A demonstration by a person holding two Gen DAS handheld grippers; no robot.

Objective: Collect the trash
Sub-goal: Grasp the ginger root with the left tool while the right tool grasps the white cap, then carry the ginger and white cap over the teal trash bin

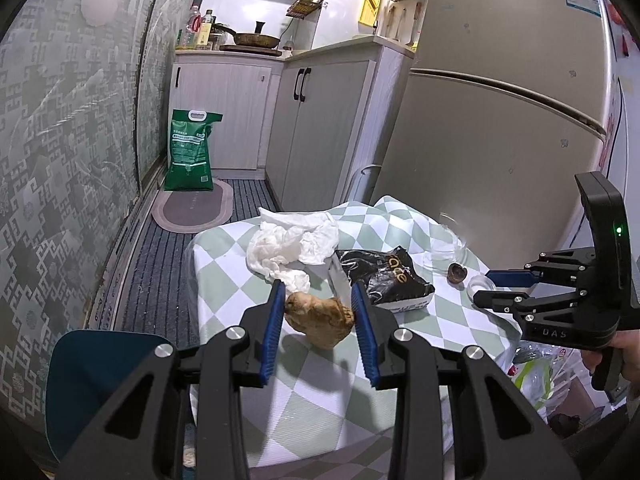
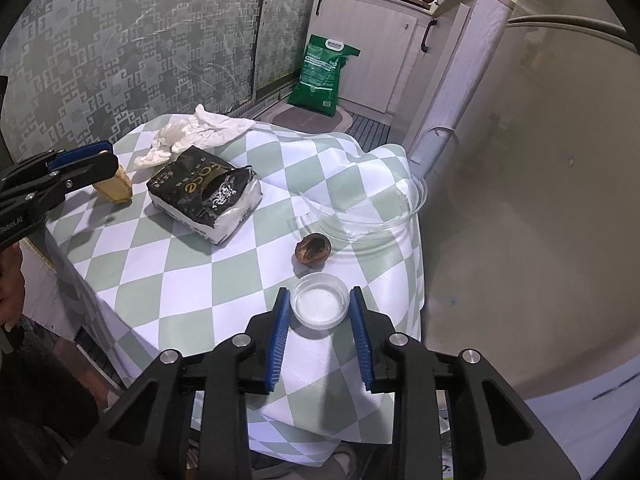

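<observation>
My left gripper (image 1: 319,300) is shut on a tan crumpled lump of trash (image 1: 320,320) and holds it just above the checked tablecloth (image 1: 224,304). It also shows in the right wrist view (image 2: 114,184). My right gripper (image 2: 319,300) is open, its blue pads on either side of a small clear plastic lid (image 2: 319,300) on the cloth. A brown nutshell half (image 2: 313,249) lies just beyond the lid. Crumpled white tissues (image 1: 292,244) and a black tissue pack (image 1: 384,276) lie further back.
A clear plastic bowl (image 2: 372,208) sits at the table's far edge by the fridge (image 1: 500,92). A blue chair back (image 1: 96,384) stands left of the table. A green rice bag (image 1: 190,152) stands on the floor by the cabinets.
</observation>
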